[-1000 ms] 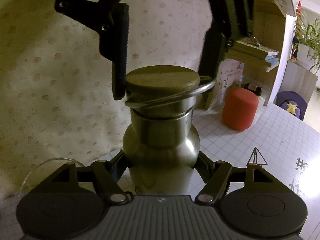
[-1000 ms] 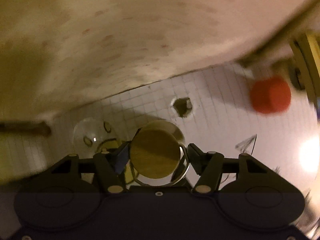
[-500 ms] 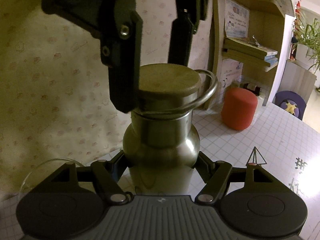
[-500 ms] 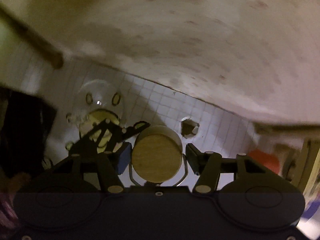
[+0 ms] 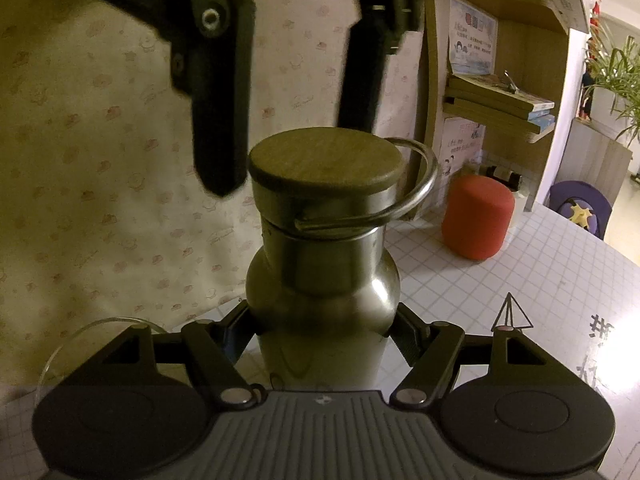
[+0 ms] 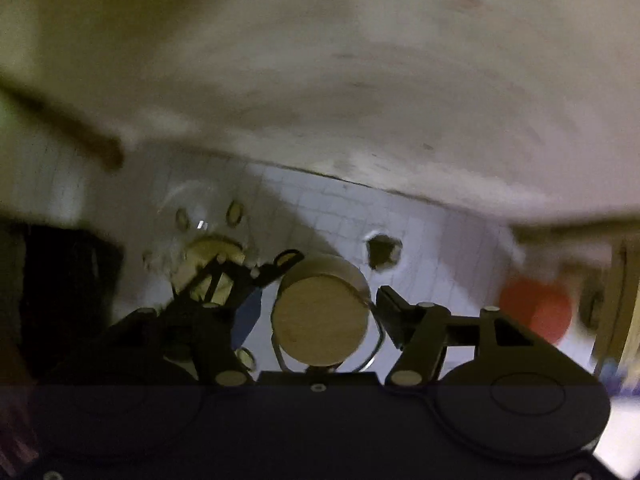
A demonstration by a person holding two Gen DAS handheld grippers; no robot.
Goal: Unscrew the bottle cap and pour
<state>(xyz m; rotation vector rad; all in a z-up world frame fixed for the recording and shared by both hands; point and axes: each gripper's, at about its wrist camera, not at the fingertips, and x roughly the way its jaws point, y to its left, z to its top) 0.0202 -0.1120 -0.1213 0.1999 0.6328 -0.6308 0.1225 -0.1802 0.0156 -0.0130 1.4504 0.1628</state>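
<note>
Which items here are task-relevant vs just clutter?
Task things:
- steel bottle, held by the left gripper
- wooden cap, still on, between the open fingers of the right gripper
- glass bowl on the table

Lying about:
- red stool
- books on the shelf
- plant

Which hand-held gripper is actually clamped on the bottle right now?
The left hand-held gripper: it clamps the bottle body. The right one straddles the cap, open.
</note>
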